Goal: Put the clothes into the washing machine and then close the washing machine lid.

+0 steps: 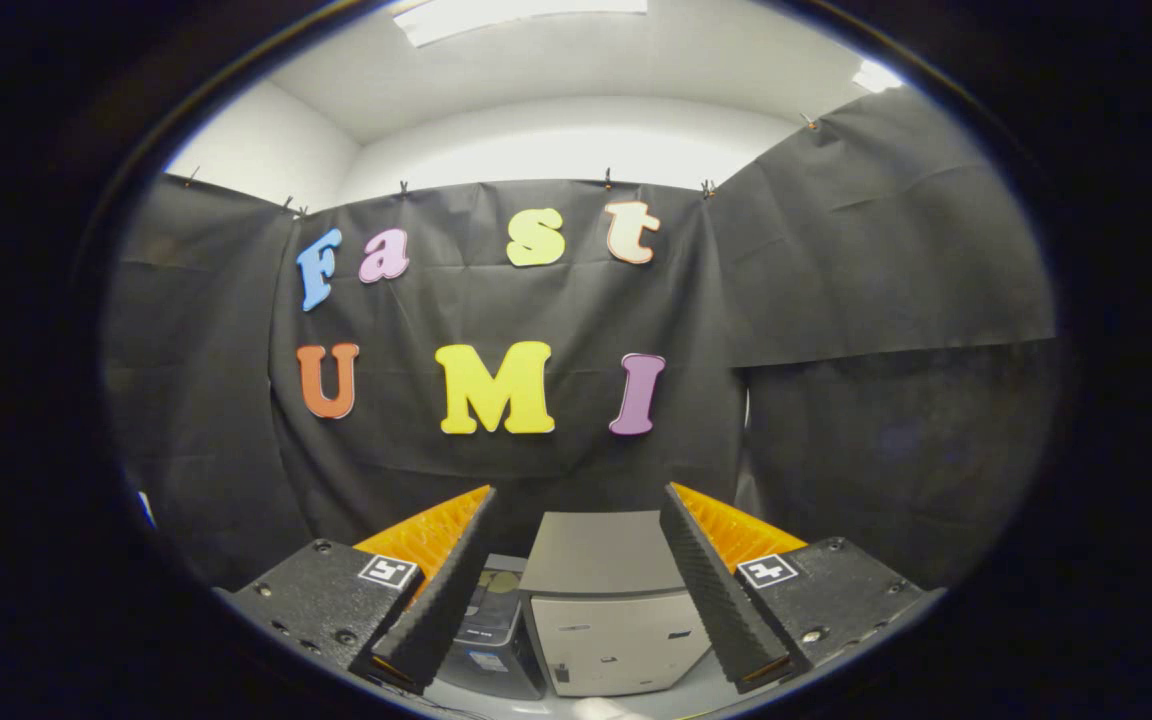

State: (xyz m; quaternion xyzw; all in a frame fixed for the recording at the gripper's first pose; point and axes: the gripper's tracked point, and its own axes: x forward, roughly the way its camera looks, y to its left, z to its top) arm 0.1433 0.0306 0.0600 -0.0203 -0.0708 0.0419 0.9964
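The gripper (576, 590) stands wide, its 2 ribbed black fingers (451, 590) spread far apart with nothing between them, orange backing showing behind each. Framed in the gap between them, a little way beyond the tips, sits a pale grey box with a flat top, which I take to be the washing machine (611, 610); its top surface looks level, so the lid seems down or at least not raised, though from this angle I cannot be sure. Just beside the washing machine, toward the left finger, stands a darker unit (491, 625) with a round yellowish patch on top; whether that is clothing or part of the appliance is too small to tell. Behind the washing machine hangs the booth's black cloth wall (886, 300). No garment can be made out with any certainty. Judging from the task, clothes will be light, limp and prone to sag and trail, so a pinch on a bunched fold near the middle of the fabric should hold better than a grip on a loose edge.
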